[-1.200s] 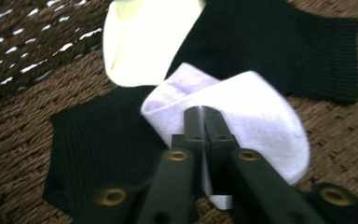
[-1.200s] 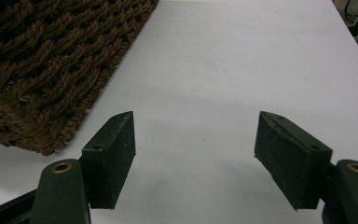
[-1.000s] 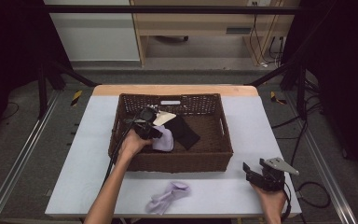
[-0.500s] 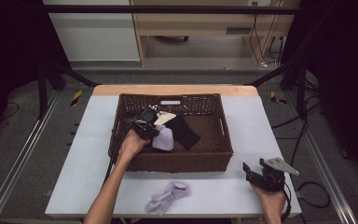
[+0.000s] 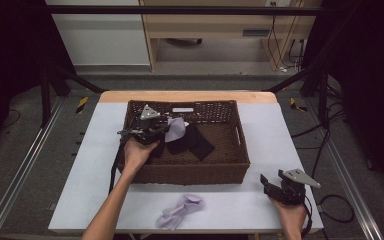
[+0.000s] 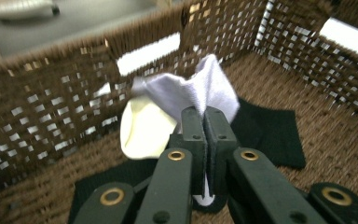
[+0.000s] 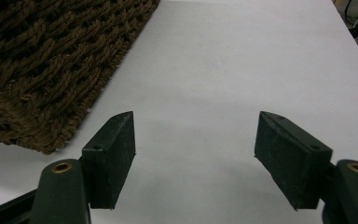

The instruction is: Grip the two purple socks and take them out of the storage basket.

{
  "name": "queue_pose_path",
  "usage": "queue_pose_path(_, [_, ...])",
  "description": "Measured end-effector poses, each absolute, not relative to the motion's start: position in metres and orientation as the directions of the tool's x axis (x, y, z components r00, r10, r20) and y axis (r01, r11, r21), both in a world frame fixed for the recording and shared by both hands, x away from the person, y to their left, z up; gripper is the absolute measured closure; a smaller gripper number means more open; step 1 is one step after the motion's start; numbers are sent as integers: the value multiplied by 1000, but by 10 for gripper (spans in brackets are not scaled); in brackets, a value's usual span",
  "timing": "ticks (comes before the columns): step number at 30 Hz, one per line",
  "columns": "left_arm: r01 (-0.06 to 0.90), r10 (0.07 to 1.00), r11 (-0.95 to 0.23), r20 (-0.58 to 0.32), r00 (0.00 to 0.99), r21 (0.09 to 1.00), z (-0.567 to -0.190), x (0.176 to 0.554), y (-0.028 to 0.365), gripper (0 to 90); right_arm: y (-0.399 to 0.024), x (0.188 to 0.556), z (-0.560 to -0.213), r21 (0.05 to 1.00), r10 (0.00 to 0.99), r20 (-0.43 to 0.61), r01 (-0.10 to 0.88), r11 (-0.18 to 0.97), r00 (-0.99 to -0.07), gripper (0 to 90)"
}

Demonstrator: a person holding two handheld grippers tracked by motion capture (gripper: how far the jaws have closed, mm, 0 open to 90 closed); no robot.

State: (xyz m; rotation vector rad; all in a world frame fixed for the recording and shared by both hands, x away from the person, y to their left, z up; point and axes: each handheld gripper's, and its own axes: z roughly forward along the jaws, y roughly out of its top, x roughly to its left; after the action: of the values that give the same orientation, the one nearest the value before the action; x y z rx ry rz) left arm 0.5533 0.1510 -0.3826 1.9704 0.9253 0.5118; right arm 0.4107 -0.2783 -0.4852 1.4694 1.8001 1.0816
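A brown wicker basket stands in the middle of the white table. My left gripper is inside its left half, shut on a lavender sock that it holds lifted off the basket floor. In the left gripper view the sock fans out above the closed jaws, with a cream sock behind it and black socks on the basket floor. Another lavender sock lies on the table in front of the basket. My right gripper rests open near the table's front right corner, nothing between its fingers.
Black socks lie in the basket's middle. The basket's corner shows at the left of the right gripper view, white tabletop beyond. Cables trail off the table's right side onto the floor. Metal rails flank the table.
My left gripper has risen and moved toward the basket's back left, lifting the lavender sock off the basket floor. The right gripper has stayed in place.
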Motion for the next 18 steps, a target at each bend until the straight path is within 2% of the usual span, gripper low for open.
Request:
queue_pose_path(6, [344, 762, -262, -26, 647, 902, -374, 547, 159, 874, -278, 411, -485, 856, 970, 61, 512, 69, -234, 291])
queue_pose_path(18, [201, 743, -162, -15, 669, 966, -337, 516, 172, 874, -278, 411, -485, 856, 970, 57, 511, 74, -237, 291])
